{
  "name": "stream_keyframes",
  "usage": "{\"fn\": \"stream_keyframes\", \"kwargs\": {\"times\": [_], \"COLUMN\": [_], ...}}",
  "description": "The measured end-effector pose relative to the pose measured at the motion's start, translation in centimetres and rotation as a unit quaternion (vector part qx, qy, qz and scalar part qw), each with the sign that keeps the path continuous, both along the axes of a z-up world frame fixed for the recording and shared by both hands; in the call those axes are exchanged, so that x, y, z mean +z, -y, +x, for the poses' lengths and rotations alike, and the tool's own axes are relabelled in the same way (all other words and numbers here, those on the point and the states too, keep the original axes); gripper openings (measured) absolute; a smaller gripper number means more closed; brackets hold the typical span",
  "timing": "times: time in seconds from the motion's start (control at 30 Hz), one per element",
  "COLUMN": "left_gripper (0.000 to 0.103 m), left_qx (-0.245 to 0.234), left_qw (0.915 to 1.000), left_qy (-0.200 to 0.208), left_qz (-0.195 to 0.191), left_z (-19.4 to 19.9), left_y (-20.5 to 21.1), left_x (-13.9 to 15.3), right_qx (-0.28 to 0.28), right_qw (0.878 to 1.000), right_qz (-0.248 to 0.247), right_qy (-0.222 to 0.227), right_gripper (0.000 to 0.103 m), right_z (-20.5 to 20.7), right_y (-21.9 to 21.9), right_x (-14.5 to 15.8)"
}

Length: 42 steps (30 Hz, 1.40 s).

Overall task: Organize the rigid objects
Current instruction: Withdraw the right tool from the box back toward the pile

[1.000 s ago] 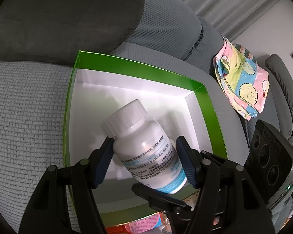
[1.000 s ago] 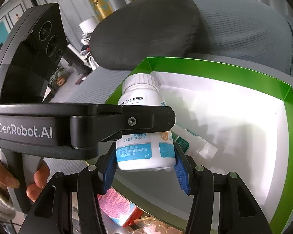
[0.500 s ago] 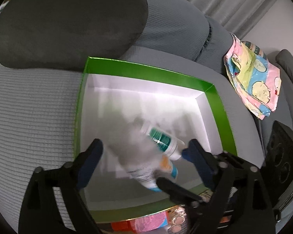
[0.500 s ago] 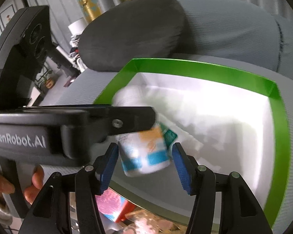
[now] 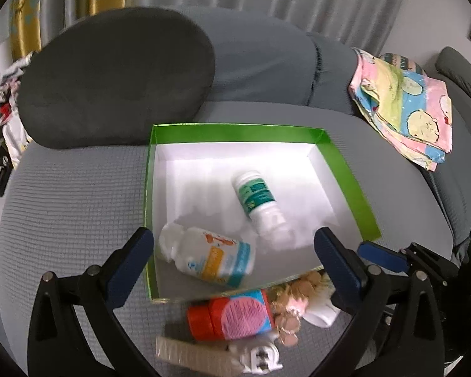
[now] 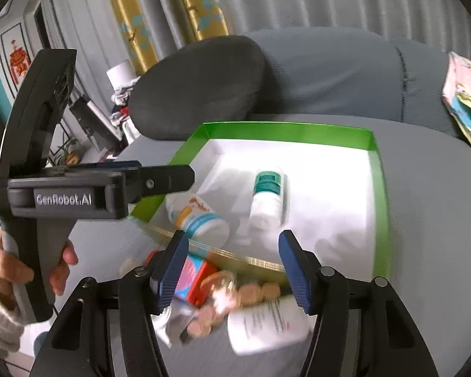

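A green box (image 5: 235, 132) with a white floor sits on the grey sofa seat. Inside lie a white bottle with an orange and blue label (image 5: 210, 257) and a white bottle with a green label (image 5: 259, 199). Both show in the right wrist view, orange-blue bottle (image 6: 197, 216) and green-label bottle (image 6: 267, 194), inside the box (image 6: 285, 132). My left gripper (image 5: 235, 251) is open and empty, above the box's near edge. My right gripper (image 6: 232, 264) is open and empty, above the items in front of the box.
In front of the box lie a red-capped pink bottle (image 5: 232, 314), a plush with tan beads (image 5: 295, 295), a white bottle (image 6: 267, 326) and a beige flat item (image 5: 191, 353). A dark cushion (image 5: 116, 78) lies behind the box. A patterned cloth (image 5: 405, 110) lies at the right.
My left gripper opened and let go of the orange-blue labelled bottle, which now lies in the box. Both grippers have pulled back and up from the box.
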<state>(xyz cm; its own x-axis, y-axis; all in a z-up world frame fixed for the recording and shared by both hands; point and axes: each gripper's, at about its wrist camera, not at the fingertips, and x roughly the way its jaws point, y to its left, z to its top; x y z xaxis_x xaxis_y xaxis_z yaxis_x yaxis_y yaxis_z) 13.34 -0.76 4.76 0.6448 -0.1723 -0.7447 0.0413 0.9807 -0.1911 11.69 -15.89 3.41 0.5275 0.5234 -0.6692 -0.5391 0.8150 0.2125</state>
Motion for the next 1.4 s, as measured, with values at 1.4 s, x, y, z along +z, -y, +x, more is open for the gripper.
{"fn": "stream_keyframes", "kwargs": {"times": [1.4], "left_gripper": [0.102], "left_qx": [0.048], "left_qw": [0.9969], "left_qy": [-0.04], "left_qz": [-0.046], "left_z": [-15.4], "left_y": [6.8], "left_x": [-5.7], "right_qx": [-0.078], "right_qw": [0.993], "right_qz": [0.062], "right_qy": [-0.063], "right_gripper": [0.075], "right_z": [-9.7], "right_y": [11.3], "right_x": [-3.5]}}
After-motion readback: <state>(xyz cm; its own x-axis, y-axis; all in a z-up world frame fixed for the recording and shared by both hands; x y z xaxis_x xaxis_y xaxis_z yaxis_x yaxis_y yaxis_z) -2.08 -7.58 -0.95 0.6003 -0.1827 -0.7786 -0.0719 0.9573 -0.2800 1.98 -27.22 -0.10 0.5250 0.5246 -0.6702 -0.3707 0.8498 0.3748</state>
